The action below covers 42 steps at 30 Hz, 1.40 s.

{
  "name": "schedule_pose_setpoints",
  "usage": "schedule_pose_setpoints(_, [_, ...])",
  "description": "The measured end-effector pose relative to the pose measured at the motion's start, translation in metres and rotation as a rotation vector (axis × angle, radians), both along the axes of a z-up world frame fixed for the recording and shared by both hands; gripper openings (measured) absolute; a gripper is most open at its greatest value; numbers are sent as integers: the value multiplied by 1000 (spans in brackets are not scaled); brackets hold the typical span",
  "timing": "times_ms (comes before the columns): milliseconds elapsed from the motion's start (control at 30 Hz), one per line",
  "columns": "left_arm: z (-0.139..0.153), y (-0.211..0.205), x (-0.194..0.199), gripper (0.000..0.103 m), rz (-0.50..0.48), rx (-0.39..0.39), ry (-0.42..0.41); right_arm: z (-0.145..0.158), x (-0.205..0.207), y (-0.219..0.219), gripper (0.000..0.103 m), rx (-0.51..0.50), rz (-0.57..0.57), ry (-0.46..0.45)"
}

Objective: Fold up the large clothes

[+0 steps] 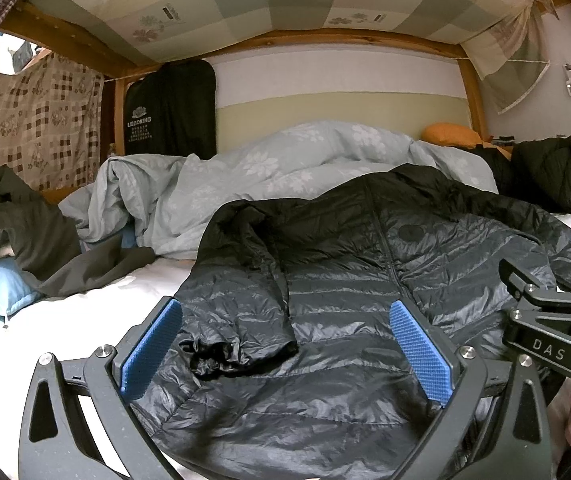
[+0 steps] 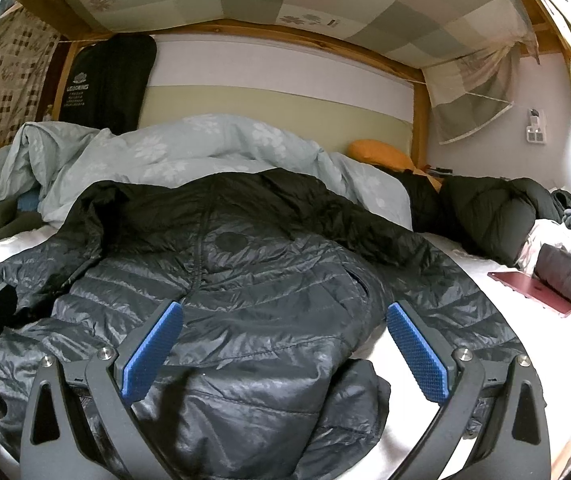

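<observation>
Jacket (image 1: pixel 365 280): spread on bed (image 1: pixel 45 340), one sleeve (image 1: pixel 253 280) folded across; body unfolded. Left gripper (image 1: pixel 285 344), right gripper (image 2: pixel 283 344): jaws apart, empty.

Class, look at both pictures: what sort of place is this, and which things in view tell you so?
Most likely a bedroom, on the lower bunk of a wooden bunk bed. A rumpled floral duvet and an orange pillow lie behind the black puffer jacket, and a wooden bed frame carries a mattress overhead.
</observation>
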<state>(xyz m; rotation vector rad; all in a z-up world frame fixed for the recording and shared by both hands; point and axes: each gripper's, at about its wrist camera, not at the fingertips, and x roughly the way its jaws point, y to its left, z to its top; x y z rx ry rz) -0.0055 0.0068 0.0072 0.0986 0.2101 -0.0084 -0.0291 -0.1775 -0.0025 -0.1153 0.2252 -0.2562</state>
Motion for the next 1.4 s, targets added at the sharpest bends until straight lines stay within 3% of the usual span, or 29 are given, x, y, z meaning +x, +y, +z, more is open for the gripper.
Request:
schedule_pose_setpoints(533, [-6, 2, 10, 103, -12, -13, 29, 0, 6, -2, 103, 24, 30, 32])
schedule_pose_setpoints(833, [9, 26, 9, 103, -6, -101, 13, 9, 1, -23, 102, 127, 26, 20])
schedule_pose_setpoints(1000, [32, 44, -2, 103, 12, -122, -44, 31, -3, -31, 102, 110, 31, 26])
schedule_pose_setpoints(1133, [48, 58, -9, 103, 8, -161, -35, 55, -14, -36, 102, 107, 60, 26])
schedule_pose_setpoints(1300, [58, 62, -15, 103, 30, -100, -34, 80, -18, -42, 102, 113, 132, 65])
schedule_pose_setpoints(1400, [61, 67, -16, 103, 24, -106, -12, 87, -18, -46, 102, 124, 178, 100])
